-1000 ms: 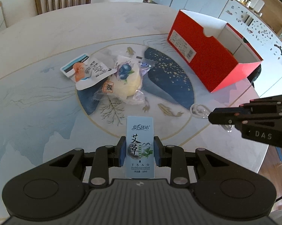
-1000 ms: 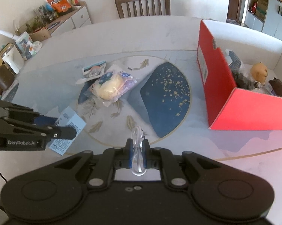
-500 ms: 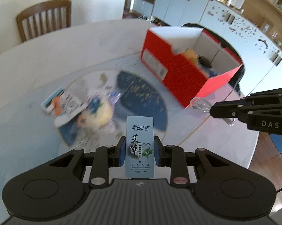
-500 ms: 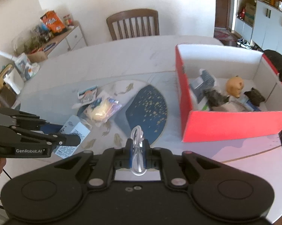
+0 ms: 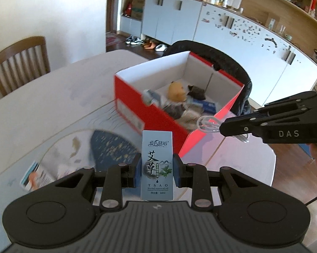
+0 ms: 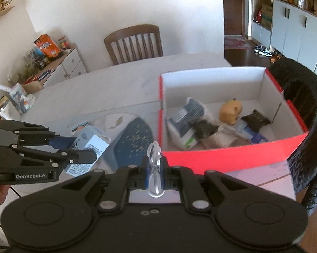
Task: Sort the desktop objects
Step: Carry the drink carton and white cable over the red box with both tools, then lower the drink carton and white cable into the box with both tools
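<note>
My left gripper (image 5: 157, 169) is shut on a small pale-blue herbal oil box (image 5: 157, 164), held upright above the table. In the right wrist view that same oil box (image 6: 91, 147) shows at the left gripper (image 6: 82, 149). My right gripper (image 6: 155, 168) is shut on a coiled white cable (image 6: 154, 168); from the left wrist the cable (image 5: 208, 124) hangs at the right gripper (image 5: 221, 129) over the near corner of the red box. The red box (image 6: 226, 158) with white inside (image 5: 150, 113) stands open on the table and holds several small items.
A snack packet (image 5: 32, 177) lies on the table's blue-patterned middle (image 6: 135, 141), blurred. A wooden chair (image 6: 135, 42) stands at the far side. A dark jacket on a chair (image 6: 306, 113) sits right behind the red box. Cabinets line the far wall.
Both grippers have risen and swung toward the red box, each keeping its object. The box's inside has come into view; the bread packet has dropped out of the left wrist view.
</note>
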Demonstrator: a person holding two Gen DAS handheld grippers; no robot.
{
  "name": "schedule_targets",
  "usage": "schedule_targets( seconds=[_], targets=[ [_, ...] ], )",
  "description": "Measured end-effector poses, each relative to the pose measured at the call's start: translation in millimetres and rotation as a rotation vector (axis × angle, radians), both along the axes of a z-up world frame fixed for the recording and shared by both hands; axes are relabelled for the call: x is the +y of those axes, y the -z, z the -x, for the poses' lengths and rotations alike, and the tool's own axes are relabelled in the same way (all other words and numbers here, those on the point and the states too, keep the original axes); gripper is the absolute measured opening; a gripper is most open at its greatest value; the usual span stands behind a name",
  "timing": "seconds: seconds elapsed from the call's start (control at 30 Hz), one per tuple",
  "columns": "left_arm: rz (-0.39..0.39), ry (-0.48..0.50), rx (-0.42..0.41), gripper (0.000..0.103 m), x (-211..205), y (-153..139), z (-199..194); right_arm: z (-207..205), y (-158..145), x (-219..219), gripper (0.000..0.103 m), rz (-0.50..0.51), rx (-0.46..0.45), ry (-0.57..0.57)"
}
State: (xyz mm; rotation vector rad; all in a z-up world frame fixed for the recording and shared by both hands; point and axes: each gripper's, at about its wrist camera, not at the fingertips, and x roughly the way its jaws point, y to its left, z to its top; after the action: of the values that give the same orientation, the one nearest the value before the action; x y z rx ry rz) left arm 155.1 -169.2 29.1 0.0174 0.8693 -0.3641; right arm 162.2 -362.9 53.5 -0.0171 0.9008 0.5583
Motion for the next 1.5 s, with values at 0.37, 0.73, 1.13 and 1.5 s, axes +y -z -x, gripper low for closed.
schedule_targets(
  seconds=[0.37,0.73,1.13,1.5],
  targets=[
    [-0.001,0.058,0.004,0.028,-47.8,-8.2,-46.5,-44.2,-7.3,-47.8,0.008,-0.016,-0.053,0.049],
    [-0.03,0.079,0.039,0.028,-83.4,-1.0,-101.8,-95.5,4.6,-87.6,0.008,0.005,-0.059,0.127],
    [-0.093,0.065,0.067,0.028,-114.5,23.4,-163.1,-132.6,35.6,-104.2,0.008,0.029,-0.008,0.172],
    [-0.149,0.033,0.124,0.028,-126.7,57.6,-207.5,-155.2,64.2,-94.9,0.008,0.027,0.038,0.133]
  ],
)
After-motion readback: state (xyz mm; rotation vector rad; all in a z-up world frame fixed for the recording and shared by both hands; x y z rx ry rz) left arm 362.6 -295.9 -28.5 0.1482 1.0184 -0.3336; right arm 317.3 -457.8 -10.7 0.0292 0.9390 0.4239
